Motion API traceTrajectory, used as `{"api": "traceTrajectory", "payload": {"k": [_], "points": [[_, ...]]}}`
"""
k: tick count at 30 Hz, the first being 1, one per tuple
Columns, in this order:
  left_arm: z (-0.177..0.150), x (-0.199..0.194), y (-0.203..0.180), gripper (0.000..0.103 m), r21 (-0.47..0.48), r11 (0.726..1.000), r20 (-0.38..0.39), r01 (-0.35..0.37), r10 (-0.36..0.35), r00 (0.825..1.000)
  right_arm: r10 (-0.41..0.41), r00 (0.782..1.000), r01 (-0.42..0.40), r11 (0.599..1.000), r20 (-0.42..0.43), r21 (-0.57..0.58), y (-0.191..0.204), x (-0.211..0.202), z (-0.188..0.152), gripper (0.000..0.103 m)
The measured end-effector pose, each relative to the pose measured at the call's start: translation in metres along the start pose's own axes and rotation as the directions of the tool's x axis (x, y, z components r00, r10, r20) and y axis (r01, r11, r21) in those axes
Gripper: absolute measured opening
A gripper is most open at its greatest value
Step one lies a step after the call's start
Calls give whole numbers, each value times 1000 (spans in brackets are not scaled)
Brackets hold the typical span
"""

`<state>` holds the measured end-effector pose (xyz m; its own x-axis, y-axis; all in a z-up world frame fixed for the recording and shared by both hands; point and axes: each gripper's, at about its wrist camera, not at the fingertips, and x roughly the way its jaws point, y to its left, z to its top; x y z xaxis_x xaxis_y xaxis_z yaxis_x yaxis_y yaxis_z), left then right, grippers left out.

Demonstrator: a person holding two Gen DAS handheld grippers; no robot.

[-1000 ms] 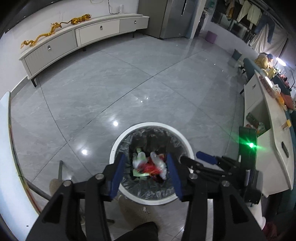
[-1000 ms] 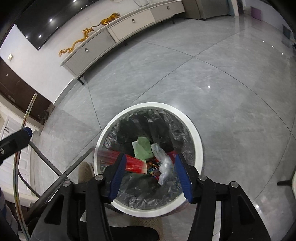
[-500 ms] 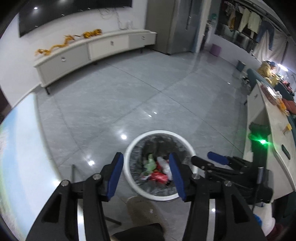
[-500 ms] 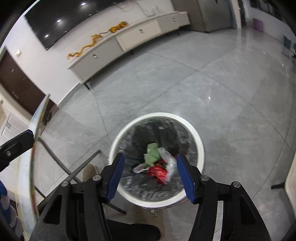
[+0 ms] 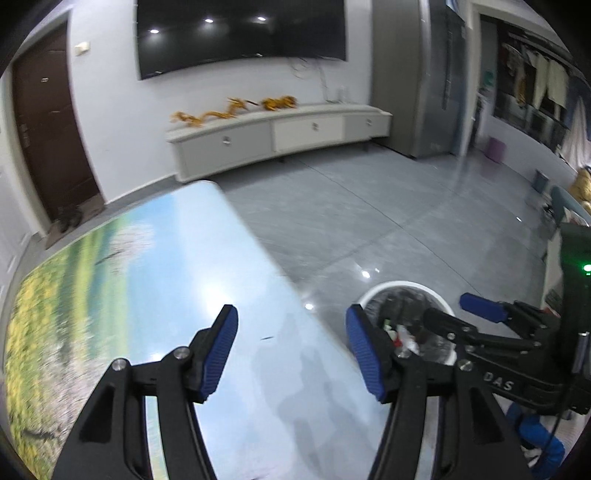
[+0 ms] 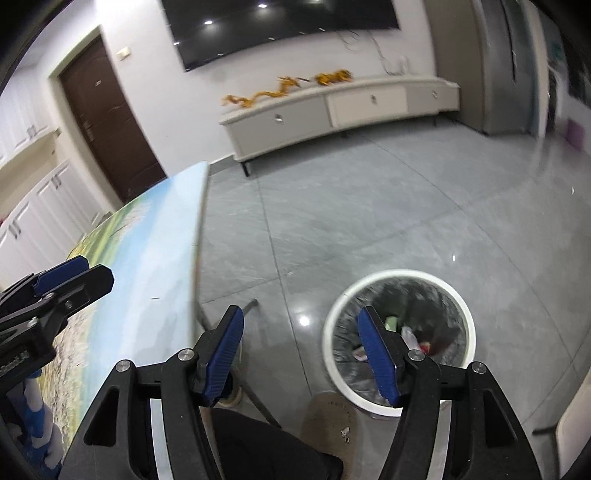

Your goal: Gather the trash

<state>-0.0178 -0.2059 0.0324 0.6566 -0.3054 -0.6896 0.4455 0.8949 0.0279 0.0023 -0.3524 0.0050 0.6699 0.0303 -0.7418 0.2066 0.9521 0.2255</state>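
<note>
A white round bin (image 6: 400,338) with a black liner stands on the grey floor, holding green, white and red trash (image 6: 410,334). The same bin (image 5: 404,295) shows at lower right in the left wrist view, partly behind the right gripper. My left gripper (image 5: 291,352) hangs over the table with the landscape print (image 5: 155,280); its jaws are opening with nothing between them. My right gripper (image 6: 301,354) is above the floor between table edge and bin, jaws opening and empty. The left gripper (image 6: 55,284) also shows at the left edge of the right wrist view.
A long low white cabinet (image 5: 280,136) with golden dragon figures (image 5: 232,109) lines the far wall under a dark screen (image 5: 240,33). A brown door (image 6: 110,122) is at left. Metal table legs (image 6: 255,387) and a beige slipper (image 6: 332,417) lie near the bin.
Both grippers rose and swung left, away from above the bin toward the table. Their jaws widened. The trash seen between the jaws earlier now lies in the bin.
</note>
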Motion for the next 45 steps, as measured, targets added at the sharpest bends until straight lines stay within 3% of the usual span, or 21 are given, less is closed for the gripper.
{"api": "traceTrajectory", "payload": {"k": [7, 11, 19, 29, 45], "points": [[-18, -32, 38, 60, -48, 995, 52, -85, 87, 995, -25, 997, 32, 995, 73, -98, 50, -23, 0, 68], [-28, -46, 55, 70, -78, 989, 68, -126, 132, 989, -40, 993, 56, 987, 109, -148, 74, -34, -4, 68], [-44, -66, 84, 72, -147, 976, 106, -158, 175, 979, -66, 985, 96, 978, 161, -186, 102, -50, -11, 78], [-52, -77, 89, 72, -175, 970, 131, -166, 190, 973, -108, 972, 143, 976, 208, -166, 99, -60, -18, 98], [-49, -56, 75, 73, -159, 971, 103, -178, 196, 975, -191, 956, 213, 974, 223, -78, 54, -56, -19, 102]]}}
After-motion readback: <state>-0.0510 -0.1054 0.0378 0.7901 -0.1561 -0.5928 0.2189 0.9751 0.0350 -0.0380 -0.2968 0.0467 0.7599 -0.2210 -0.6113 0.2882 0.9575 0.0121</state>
